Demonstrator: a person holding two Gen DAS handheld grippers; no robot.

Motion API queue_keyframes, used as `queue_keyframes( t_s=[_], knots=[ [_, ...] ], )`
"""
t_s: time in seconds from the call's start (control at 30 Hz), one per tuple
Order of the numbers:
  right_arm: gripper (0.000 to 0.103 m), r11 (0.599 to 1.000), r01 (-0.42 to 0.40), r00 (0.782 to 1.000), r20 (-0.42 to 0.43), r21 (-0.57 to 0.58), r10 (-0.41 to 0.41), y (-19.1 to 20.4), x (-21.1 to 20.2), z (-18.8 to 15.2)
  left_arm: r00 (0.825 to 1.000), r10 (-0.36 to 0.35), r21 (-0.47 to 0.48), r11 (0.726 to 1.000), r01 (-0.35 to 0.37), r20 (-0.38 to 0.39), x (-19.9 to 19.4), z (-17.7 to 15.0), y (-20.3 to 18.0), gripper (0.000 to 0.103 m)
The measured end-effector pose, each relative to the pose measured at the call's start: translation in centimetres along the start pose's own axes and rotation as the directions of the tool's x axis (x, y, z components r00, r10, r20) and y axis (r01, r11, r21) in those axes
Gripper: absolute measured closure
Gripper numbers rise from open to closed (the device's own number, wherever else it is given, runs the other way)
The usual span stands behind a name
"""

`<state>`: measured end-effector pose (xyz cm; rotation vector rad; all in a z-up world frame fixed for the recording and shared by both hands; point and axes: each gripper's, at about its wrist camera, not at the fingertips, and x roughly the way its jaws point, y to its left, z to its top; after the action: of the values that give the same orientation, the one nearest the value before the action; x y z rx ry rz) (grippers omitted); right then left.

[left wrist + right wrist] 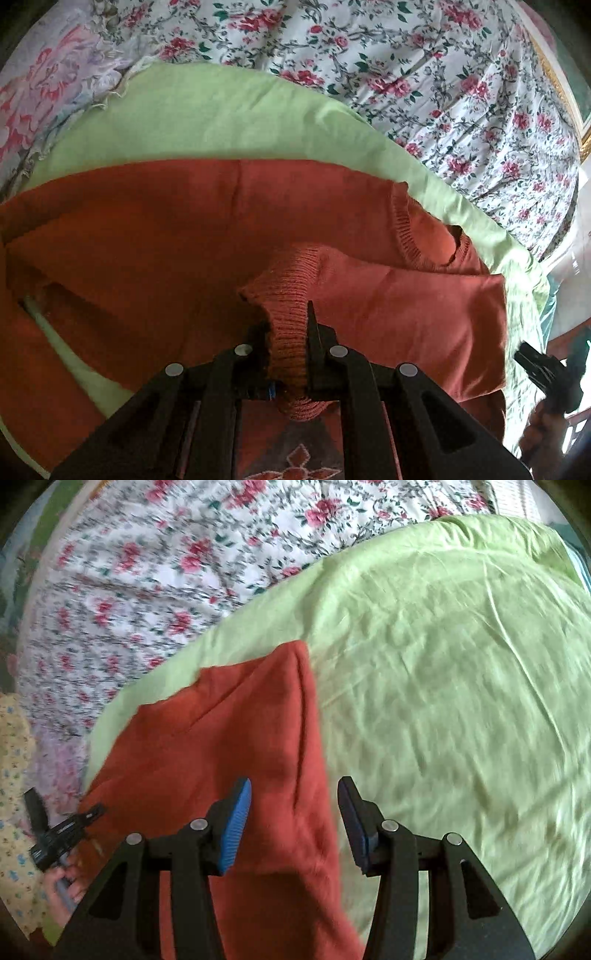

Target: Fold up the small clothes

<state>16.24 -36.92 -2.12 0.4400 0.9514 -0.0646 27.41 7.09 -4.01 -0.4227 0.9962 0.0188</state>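
Observation:
A rust-orange knit sweater (155,229) lies spread on a light green cloth (207,118) on the bed. My left gripper (288,325) is shut on the ribbed cuff (288,295) of a sleeve folded over the sweater's body. The ribbed neckline (410,232) shows to the right. In the right wrist view the sweater (229,738) lies below my right gripper (295,805), which is open and empty, its blue-padded fingers (236,823) hovering over the sweater's edge. The other gripper shows in each view, the right at the edge (546,373) and the left at far left (59,834).
A floral bedsheet (424,66) covers the bed beyond the green cloth (443,686). A pale floral pillow (48,81) lies at far left. A yellow patterned fabric (14,775) sits at the left edge of the right wrist view. A gold frame edge (569,99) stands at right.

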Motion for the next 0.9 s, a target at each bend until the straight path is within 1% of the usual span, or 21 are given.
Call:
queue_keyframes(
  t_s=[0.03, 0.13, 0.23, 0.27, 0.3, 0.33, 0.43, 0.47, 0.5, 0.6, 0.67, 0.7, 0.73, 0.77, 0.8, 0.83, 0.9],
  knots=[
    [0.049, 1.000, 0.009, 0.999, -0.030, 0.005, -0.009, -0.1, 1.4, 0.8, 1.000, 0.007, 0.014, 1.000, -0.007, 0.001, 0.4, 0.2, -0.5, 0.094],
    [0.049, 0.999, 0.038, 0.996, -0.086, 0.001, -0.037, 0.0, 4.1, 1.7, 1.000, 0.014, 0.031, 0.999, -0.014, 0.004, 0.1, 0.0, -0.8, 0.094],
    [0.049, 0.998, 0.060, 0.991, -0.117, -0.028, -0.063, 0.4, 6.0, 1.7, 1.000, 0.015, 0.028, 0.999, -0.015, -0.005, 0.0, -0.2, -0.5, 0.094],
    [0.068, 0.995, 0.077, 0.989, -0.125, -0.057, -0.084, 0.7, 6.4, 1.7, 1.000, 0.013, 0.027, 1.000, -0.012, -0.010, 0.1, -0.2, -0.6, 0.094],
    [0.090, 0.993, 0.085, 0.988, -0.126, -0.081, -0.095, 1.0, 6.6, 1.8, 1.000, 0.004, 0.027, 1.000, -0.004, -0.012, 0.0, -0.2, -0.6, 0.094],
    [0.094, 0.989, 0.094, 0.985, -0.131, -0.116, -0.110, 1.3, 6.5, 2.0, 1.000, -0.012, 0.029, 0.999, 0.013, -0.012, -0.2, -0.2, -0.8, 0.094],
    [0.095, 0.989, 0.089, 0.991, -0.090, -0.120, -0.100, 0.6, 4.6, 2.7, 0.995, -0.098, 0.053, 0.994, 0.098, -0.004, -0.7, 0.0, -2.7, 0.094],
    [0.095, 0.990, 0.081, 0.992, -0.087, -0.116, -0.092, 0.1, 4.2, 2.9, 0.994, -0.107, 0.067, 0.992, 0.107, -0.002, -0.6, 0.0, -3.3, 0.094],
    [0.095, 0.990, 0.079, 0.992, -0.091, -0.115, -0.090, -0.1, 4.0, 2.7, 0.995, -0.103, 0.083, 0.991, 0.103, -0.004, -0.4, -0.1, -3.8, 0.094],
    [0.095, 0.990, 0.094, 0.988, -0.116, -0.107, -0.106, -1.0, 5.2, 2.2, 1.000, -0.020, 0.123, 0.992, 0.023, -0.020, 1.3, -0.7, -3.7, 0.094],
    [0.094, 0.993, 0.091, 0.987, -0.126, -0.070, -0.100, -1.3, 6.2, 2.0, 0.997, 0.066, 0.124, 0.990, -0.059, -0.051, 2.7, -1.1, -2.4, 0.091],
    [0.094, 0.995, 0.089, 0.987, -0.128, -0.055, -0.095, -1.4, 6.3, 2.0, 0.996, 0.064, 0.106, 0.993, -0.057, -0.069, 2.9, -1.1, -1.4, 0.089],
    [0.090, 0.995, 0.091, 0.987, -0.130, -0.046, -0.096, -1.3, 6.2, 2.0, 0.996, 0.055, 0.091, 0.995, -0.048, -0.071, 2.7, -1.0, -0.9, 0.084],
    [0.084, 0.995, 0.091, 0.987, -0.129, -0.044, -0.096, -1.2, 5.9, 2.1, 0.997, 0.050, 0.080, 0.996, -0.045, -0.064, 2.1, -1.0, -0.3, 0.079],
    [0.081, 0.992, 0.114, 0.985, -0.122, -0.055, -0.120, -0.9, 5.4, 2.1, 0.997, 0.053, 0.077, 0.996, -0.049, -0.052, 1.3, -1.0, 0.0, 0.077],
    [0.075, 0.988, 0.134, 0.984, -0.112, -0.072, -0.142, -0.6, 4.7, 1.9, 0.998, 0.051, 0.074, 0.996, -0.048, -0.045, 0.6, -1.1, 0.3, 0.077],
    [0.071, 0.986, 0.139, 0.985, -0.088, -0.090, -0.147, -0.1, 3.3, 1.6, 0.999, 0.044, 0.063, 0.997, -0.042, -0.032, -0.8, -1.4, 0.8, 0.077]
  ],
)
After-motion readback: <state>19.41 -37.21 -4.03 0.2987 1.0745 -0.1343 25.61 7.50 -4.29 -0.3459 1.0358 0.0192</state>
